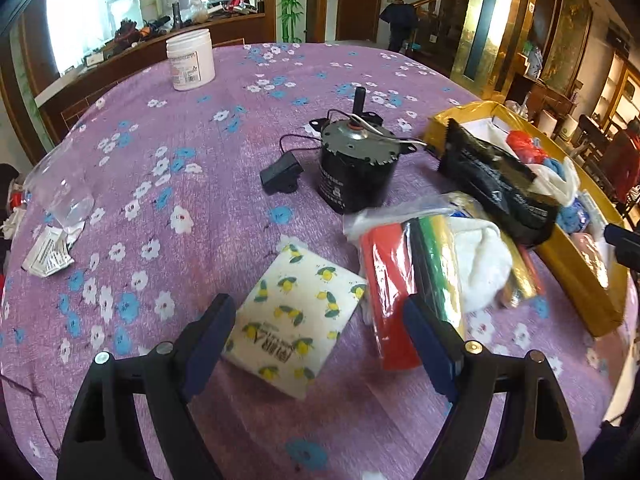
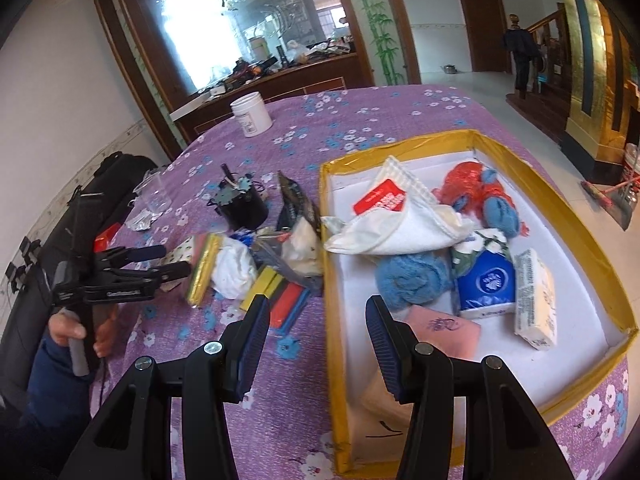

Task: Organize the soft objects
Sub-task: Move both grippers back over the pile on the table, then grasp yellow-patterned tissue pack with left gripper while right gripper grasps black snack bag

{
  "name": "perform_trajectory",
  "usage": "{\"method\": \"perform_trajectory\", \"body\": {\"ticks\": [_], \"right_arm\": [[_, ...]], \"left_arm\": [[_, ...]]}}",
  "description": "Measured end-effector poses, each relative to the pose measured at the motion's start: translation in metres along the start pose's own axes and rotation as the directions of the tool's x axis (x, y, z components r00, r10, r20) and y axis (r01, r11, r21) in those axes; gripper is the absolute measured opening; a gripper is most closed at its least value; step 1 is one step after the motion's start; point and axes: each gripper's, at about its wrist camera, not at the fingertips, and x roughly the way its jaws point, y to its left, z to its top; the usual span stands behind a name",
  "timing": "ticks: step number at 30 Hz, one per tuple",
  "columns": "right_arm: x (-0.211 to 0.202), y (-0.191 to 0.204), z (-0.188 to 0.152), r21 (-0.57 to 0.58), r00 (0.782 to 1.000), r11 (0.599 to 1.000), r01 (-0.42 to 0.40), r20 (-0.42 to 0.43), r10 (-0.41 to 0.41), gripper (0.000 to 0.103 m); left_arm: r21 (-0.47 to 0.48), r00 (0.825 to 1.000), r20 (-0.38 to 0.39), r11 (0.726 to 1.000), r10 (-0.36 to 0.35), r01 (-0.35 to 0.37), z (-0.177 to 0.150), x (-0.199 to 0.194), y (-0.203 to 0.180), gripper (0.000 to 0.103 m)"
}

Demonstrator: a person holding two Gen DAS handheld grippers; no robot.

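A lemon-print tissue pack [image 1: 296, 316] lies flat on the purple floral tablecloth [image 1: 168, 152]. My left gripper [image 1: 320, 320] hangs over it, open wide, the pack between the fingers and no pad pressing it. Right of the pack are a clear bag of red, green and yellow rolls [image 1: 404, 276] and a white cloth [image 1: 480, 264]. The yellow-rimmed box [image 2: 334, 280] holds a white cloth [image 2: 400, 220], blue cloth [image 2: 412, 280], blue tissue pack [image 2: 486, 284] and a red bag [image 2: 464, 184]. My right gripper [image 2: 318, 328] is open and empty above the box's left wall.
A black motor with wires [image 1: 354, 168] and a black pouch [image 1: 496, 184] sit beyond the pile. A white jar [image 1: 190, 60] stands at the far side; a clear cup [image 1: 64, 196] and foil sachets [image 1: 48, 256] lie left. A hand [image 2: 68, 332] holds the left gripper [image 2: 176, 259].
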Motion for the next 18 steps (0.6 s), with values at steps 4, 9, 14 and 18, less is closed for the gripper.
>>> {"method": "perform_trajectory", "body": {"ticks": [4, 9, 14, 18], "right_arm": [[0.009, 0.007, 0.018, -0.013, 0.998, 0.999, -0.035, -0.046, 0.034, 0.054], [0.03, 0.018, 0.045, -0.037, 0.995, 0.999, -0.036, -0.099, 0.032, 0.054], [0.06, 0.026, 0.068, -0.077, 0.99, 0.997, 0.013, -0.139, -0.024, 0.051], [0.093, 0.026, 0.084, -0.103, 0.977, 0.993, 0.051, -0.201, -0.071, 0.038]], "left_arm": [[0.023, 0.999, 0.038, 0.999, 0.036, -0.037, -0.001, -0.003, -0.002, 0.082], [0.008, 0.999, 0.045, 1.0, 0.014, -0.014, -0.004, -0.006, 0.006, 0.048], [-0.044, 0.999, 0.036, 0.999, -0.004, 0.005, -0.006, -0.005, 0.021, 0.066], [-0.032, 1.0, 0.015, 0.999, -0.001, 0.001, -0.006, 0.002, 0.018, 0.068]]}}
